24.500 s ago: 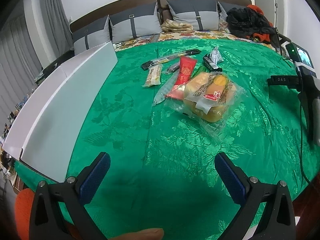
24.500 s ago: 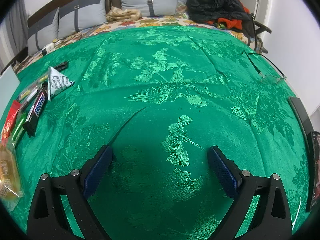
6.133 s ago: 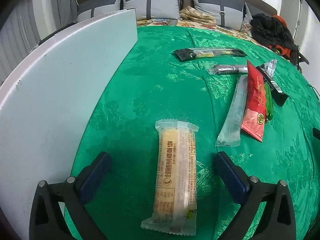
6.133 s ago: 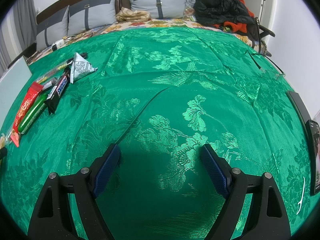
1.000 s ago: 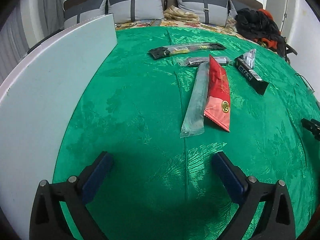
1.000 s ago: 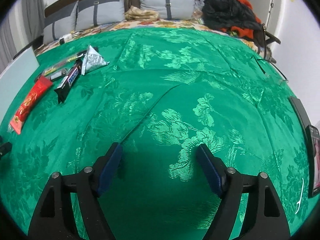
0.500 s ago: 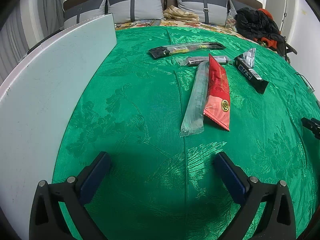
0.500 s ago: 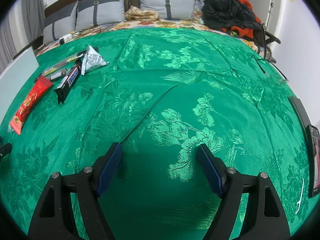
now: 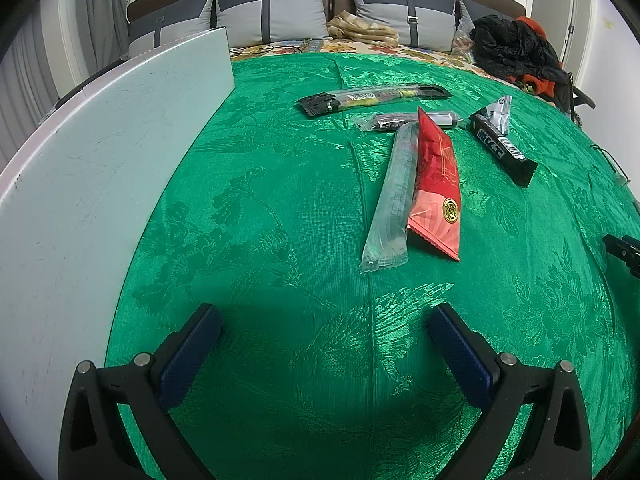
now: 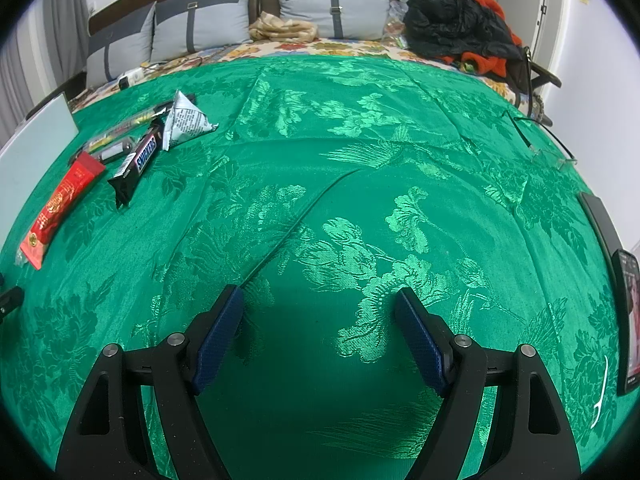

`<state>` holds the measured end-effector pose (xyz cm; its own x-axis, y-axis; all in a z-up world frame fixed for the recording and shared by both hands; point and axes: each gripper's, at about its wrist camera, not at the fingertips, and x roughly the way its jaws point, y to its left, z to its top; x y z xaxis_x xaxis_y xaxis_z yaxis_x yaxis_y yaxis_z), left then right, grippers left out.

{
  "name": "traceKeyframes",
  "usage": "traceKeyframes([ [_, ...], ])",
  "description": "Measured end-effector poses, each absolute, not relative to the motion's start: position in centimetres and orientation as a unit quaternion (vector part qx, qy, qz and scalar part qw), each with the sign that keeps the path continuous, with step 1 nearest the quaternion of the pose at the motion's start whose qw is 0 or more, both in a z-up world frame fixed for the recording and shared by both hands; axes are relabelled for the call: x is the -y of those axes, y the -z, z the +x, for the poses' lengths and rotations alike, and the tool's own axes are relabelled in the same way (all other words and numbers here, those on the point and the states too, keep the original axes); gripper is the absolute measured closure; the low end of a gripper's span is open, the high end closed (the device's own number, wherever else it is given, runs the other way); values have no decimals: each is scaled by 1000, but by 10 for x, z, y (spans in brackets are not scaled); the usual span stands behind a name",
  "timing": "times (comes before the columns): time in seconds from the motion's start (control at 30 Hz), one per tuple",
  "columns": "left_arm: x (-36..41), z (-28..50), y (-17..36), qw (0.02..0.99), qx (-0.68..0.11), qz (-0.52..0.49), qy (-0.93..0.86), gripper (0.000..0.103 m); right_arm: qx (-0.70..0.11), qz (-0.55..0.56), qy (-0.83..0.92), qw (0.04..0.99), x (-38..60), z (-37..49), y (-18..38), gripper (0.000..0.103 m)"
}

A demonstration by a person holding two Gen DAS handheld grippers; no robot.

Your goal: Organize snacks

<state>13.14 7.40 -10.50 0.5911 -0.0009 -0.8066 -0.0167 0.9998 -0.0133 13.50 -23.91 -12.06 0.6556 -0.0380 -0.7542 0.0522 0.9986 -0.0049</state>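
Several snacks lie on the green cloth. A clear long packet and a red packet lie side by side just beyond my left gripper, which is open and empty. Farther off lie a long dark packet, a small clear packet, a black Snickers bar and a silver triangular pack. My right gripper is open over bare cloth, far right of the snacks. In the right wrist view the red packet, Snickers bar and silver pack sit at the left.
A white box wall rises along the left of the cloth. Grey pillows and dark clothes lie at the far end. A phone lies at the right edge, with a thin cable nearby.
Nothing has moved over the last second. Earlier, the yellow wafer packet and the bread bag lay on the cloth; they are out of view now.
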Motion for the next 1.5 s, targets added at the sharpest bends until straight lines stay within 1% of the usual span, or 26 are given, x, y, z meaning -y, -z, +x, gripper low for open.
traceKeyframes([
  [1.37,-75,130,105,892,-452,-11,-3,0,-414,9,25,910,239,136,121,22],
  [1.5,-78,127,102,879,-476,-4,11,0,-414,10,25,910,239,136,121,22],
])
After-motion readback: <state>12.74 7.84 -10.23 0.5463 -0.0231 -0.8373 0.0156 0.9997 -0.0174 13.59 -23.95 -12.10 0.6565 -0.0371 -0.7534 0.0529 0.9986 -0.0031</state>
